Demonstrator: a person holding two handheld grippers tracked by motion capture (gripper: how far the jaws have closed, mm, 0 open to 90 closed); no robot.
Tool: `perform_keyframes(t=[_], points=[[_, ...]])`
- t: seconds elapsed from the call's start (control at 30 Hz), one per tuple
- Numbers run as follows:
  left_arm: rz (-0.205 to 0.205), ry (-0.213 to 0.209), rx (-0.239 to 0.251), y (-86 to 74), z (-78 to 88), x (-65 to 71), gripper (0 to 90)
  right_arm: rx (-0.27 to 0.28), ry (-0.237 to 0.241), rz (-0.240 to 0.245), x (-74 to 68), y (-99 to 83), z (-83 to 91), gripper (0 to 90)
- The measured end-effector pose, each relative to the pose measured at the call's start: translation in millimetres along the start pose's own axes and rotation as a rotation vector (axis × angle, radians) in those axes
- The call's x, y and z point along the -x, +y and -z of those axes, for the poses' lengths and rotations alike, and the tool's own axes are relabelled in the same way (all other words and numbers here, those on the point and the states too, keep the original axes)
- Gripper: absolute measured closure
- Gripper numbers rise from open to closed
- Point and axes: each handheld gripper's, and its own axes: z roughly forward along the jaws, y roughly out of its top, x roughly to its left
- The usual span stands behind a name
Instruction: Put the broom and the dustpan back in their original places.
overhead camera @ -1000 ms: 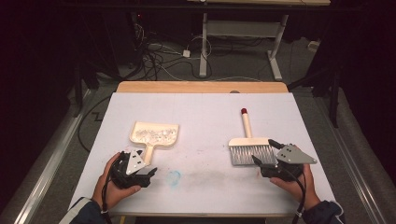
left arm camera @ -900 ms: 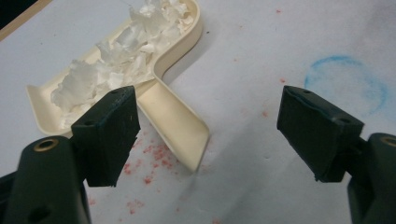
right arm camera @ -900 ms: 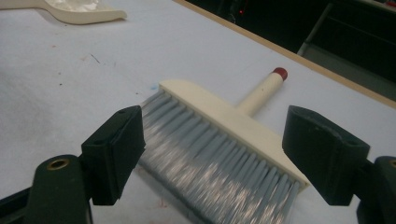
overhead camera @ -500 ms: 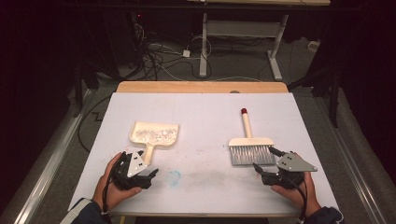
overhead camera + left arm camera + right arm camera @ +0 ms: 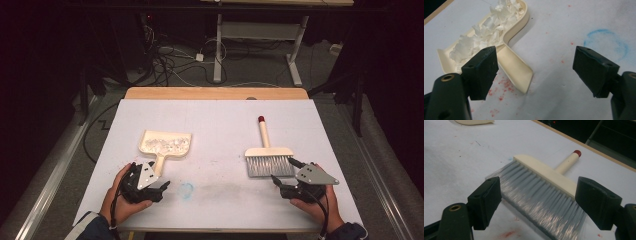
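Both hands have drawn back slightly toward the near edge of the white table [image 5: 215, 115] since a second ago, the right one more than the left. Now the right gripper [image 5: 286, 174] sits just near of the brush [image 5: 268, 159], jaws spread wide and holding nothing; in the right gripper view the grey bristles [image 5: 541, 200] lie between the open jaws, apart from them. On the left, the left gripper [image 5: 161, 186] rests near the dustpan [image 5: 165, 144], also spread open. Its own view shows the dustpan handle [image 5: 515, 68] just beside one jaw, with white scraps [image 5: 484, 30] heaped in the pan. A faint blue ring [image 5: 186, 190] marks the table between the hands. Since the scraps sit in the pan and both tools lie flat and released, the sweeping looks finished.
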Motion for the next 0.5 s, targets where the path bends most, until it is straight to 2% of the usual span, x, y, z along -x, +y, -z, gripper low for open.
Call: perform_keyframes(t=[0.5], points=[[0.001, -0.001, -0.003, -0.5, -0.2, -0.1, 20.0, -0.001, -0.002, 0.001, -1.1, 1.2, 0.0, 21.2]])
